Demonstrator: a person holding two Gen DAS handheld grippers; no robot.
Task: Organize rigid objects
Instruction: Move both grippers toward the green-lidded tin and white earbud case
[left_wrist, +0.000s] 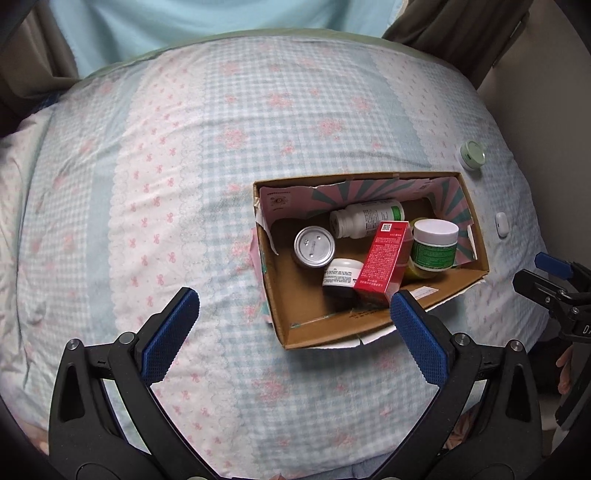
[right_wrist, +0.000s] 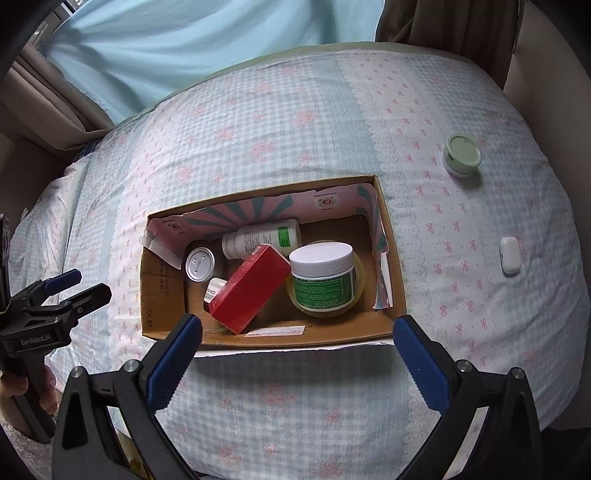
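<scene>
An open cardboard box (left_wrist: 317, 326) (right_wrist: 162, 291) lies on the bed. Inside are a red carton (left_wrist: 384, 264) (right_wrist: 251, 288), a white bottle (left_wrist: 365, 218) (right_wrist: 264, 236) on its side, a silver tin (left_wrist: 314, 246) (right_wrist: 199, 264), a small white jar (left_wrist: 341, 275) (right_wrist: 216, 288) and a green-labelled jar (left_wrist: 434, 243) (right_wrist: 321, 273) standing on a yellow tape roll (right_wrist: 356, 291). My left gripper (left_wrist: 294, 299) (right_wrist: 88, 284) hovers open over the box's near left corner. My right gripper (right_wrist: 298, 323) (left_wrist: 532, 268) hangs open above the near wall. Both are empty.
A pale green jar (left_wrist: 472, 154) (right_wrist: 461, 155) and a white earbud case (left_wrist: 501, 223) (right_wrist: 509, 254) lie on the checked floral quilt (left_wrist: 184, 166) to the right of the box. Curtains hang beyond the bed's far edge. A hand (right_wrist: 22, 387) grips the left tool.
</scene>
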